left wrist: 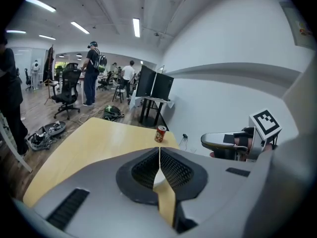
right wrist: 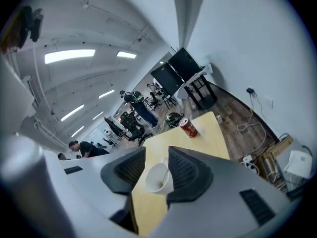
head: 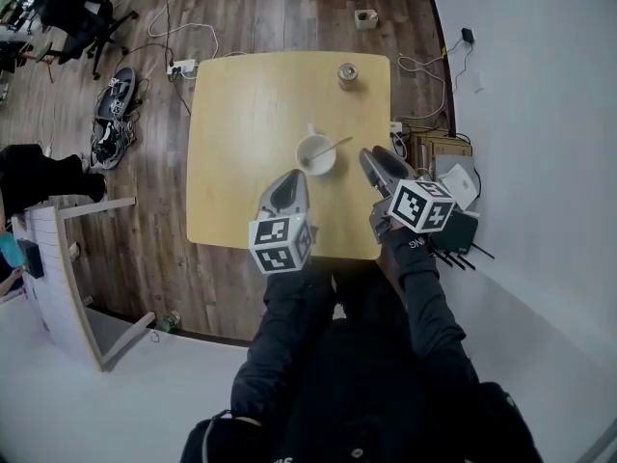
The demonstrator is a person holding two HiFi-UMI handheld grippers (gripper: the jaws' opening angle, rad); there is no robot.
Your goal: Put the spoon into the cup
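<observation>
A white cup (head: 315, 154) stands near the middle of the yellow table (head: 241, 162). The spoon (head: 336, 145) rests in it, its handle leaning out over the rim to the right. In the head view my left gripper (head: 295, 175) hovers just in front of the cup, and my right gripper (head: 370, 154) is to the cup's right, apart from it. In the left gripper view the left gripper (left wrist: 159, 155) is shut, pads together, with nothing held. In the right gripper view the right gripper (right wrist: 157, 153) is open and empty; the cup (right wrist: 159, 178) and spoon (right wrist: 164, 173) show through the gap, on the table beyond.
A red can (head: 348, 75) stands near the table's far edge. A power strip (head: 182, 68), cables and shoes (head: 113, 114) lie on the wood floor at left. Boxes and devices (head: 451, 177) crowd the wall at right. People and office chairs are far off.
</observation>
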